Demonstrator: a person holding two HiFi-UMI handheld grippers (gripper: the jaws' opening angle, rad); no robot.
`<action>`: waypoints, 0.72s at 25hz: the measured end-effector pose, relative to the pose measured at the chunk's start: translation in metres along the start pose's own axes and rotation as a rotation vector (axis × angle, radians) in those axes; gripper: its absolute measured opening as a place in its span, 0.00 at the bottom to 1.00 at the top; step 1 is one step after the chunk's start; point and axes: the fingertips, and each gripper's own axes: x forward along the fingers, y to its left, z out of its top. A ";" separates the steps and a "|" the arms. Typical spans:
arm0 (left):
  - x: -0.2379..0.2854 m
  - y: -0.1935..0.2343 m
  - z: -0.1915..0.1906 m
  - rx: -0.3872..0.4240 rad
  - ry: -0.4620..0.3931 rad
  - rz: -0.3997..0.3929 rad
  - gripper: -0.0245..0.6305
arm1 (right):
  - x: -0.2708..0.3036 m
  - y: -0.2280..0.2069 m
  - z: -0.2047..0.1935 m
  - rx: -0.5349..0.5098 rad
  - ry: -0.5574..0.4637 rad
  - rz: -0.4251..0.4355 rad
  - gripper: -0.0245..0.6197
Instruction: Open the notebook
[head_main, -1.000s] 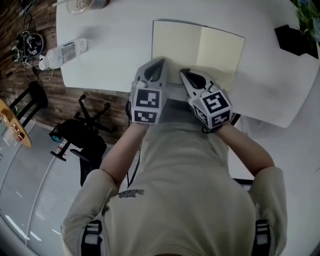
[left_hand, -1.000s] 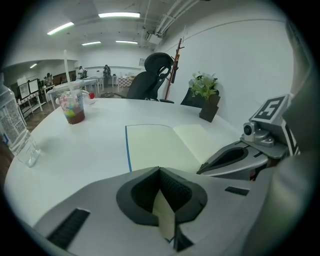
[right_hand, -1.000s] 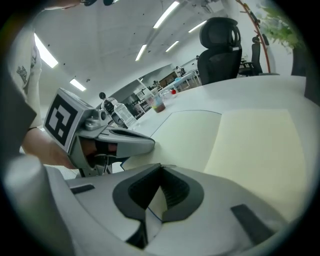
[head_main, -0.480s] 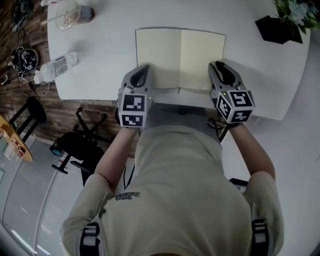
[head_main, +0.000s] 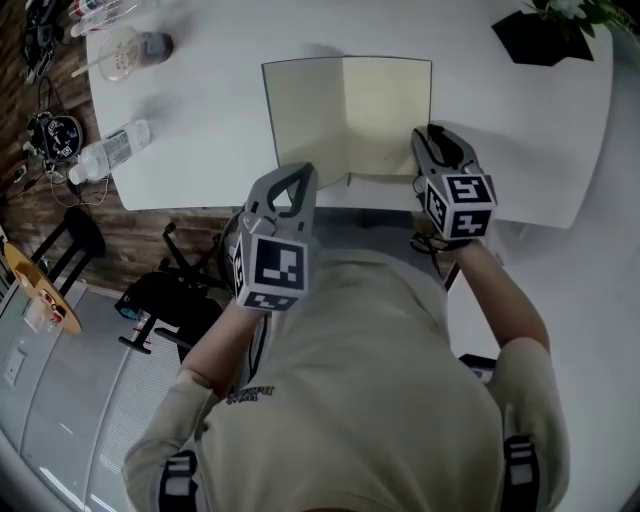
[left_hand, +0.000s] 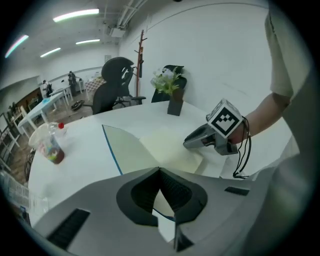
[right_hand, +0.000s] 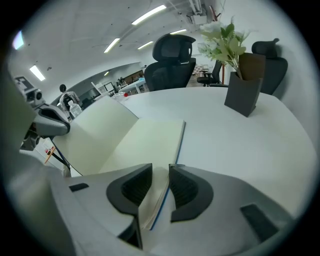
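The notebook (head_main: 345, 120) is seen lying open, pages up, on the white bench (head_main: 190, 140), so the opening step is judged all but done. The right gripper (head_main: 432, 140) has just been opening; its jaws are spread around the right-hand page edge, unpinched. The left gripper (head_main: 297, 175) is pressed together, empty. Next, the right gripper needs drawing clear without pages being dragged.

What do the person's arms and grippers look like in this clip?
The left gripper and right gripper are grey plastic with black ribbed pads, each carrying a white cube printed with black square markers. A thin black cord hangs from the right gripper. The person wears a beige short-sleeved shirt.
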 end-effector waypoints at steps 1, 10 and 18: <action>0.000 -0.007 0.008 0.030 -0.012 0.001 0.06 | 0.000 -0.001 -0.002 0.013 0.010 -0.008 0.21; 0.026 0.030 -0.054 0.077 0.179 0.102 0.06 | -0.004 -0.004 -0.008 0.057 -0.006 -0.032 0.15; 0.055 0.007 -0.048 0.058 0.172 0.028 0.06 | -0.020 0.000 0.007 0.117 -0.070 0.021 0.06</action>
